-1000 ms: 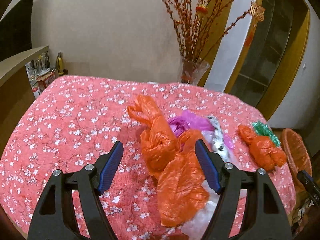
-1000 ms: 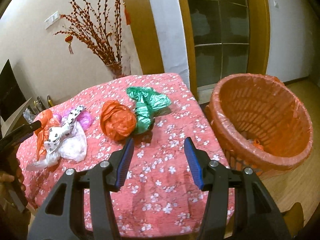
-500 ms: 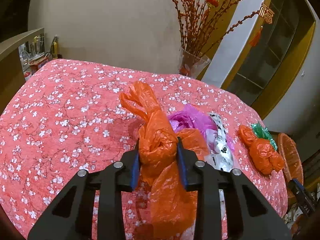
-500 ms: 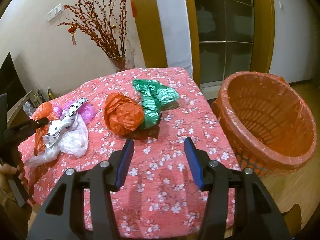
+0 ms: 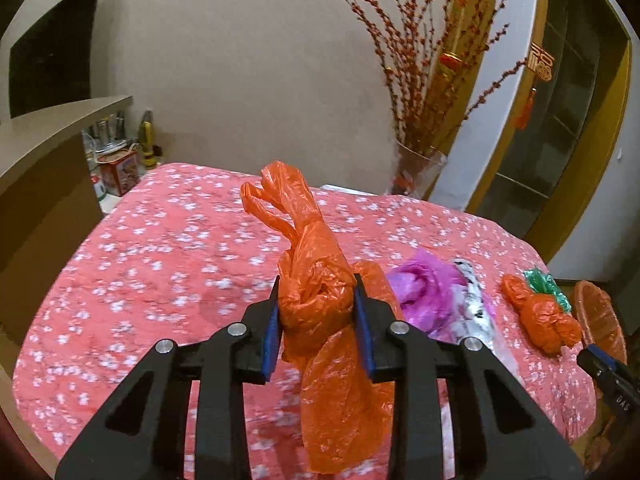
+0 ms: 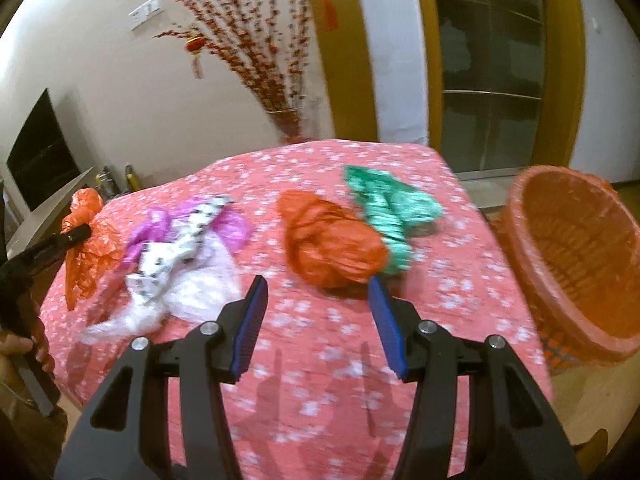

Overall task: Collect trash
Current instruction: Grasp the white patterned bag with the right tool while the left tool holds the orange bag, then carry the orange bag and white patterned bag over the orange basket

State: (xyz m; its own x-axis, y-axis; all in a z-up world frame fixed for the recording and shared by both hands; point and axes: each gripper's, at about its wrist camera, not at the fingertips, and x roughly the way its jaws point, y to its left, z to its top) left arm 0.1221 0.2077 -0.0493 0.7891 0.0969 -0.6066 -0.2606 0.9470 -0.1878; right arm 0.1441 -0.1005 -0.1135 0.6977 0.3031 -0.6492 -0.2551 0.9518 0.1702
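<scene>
The left gripper [image 5: 315,316] is clamped on a crumpled orange plastic bag [image 5: 316,304], its two blue-padded fingers pressing the knotted middle from either side. The bag's twisted handles stick up above the fingers and its loose body hangs down below them, lifted off the surface [image 5: 160,264], which is covered by a pink cloth printed with white blossoms. Just to the right of the held bag lies a heap of purple plastic [image 5: 424,292] with a white, black-spotted wrapper [image 5: 474,308] across it. Farther right sits a balled orange bag [image 5: 540,320] touching a green bag [image 5: 546,284], near the surface's far right edge.

The right gripper [image 6: 316,312] hovers with its fingers spread apart, holding nothing, just in front of the balled orange bag [image 6: 332,248]. The green bag [image 6: 392,208] lies against that bundle's right side. To the left are the spotted wrapper [image 6: 180,248], the purple plastic [image 6: 228,228] and a pale, clear bag [image 6: 200,284]. An orange basket [image 6: 576,256] lined with orange plastic stands on the floor just beside the surface's right edge. A glass vase of red-budded branches [image 5: 420,168] stands behind the surface.
</scene>
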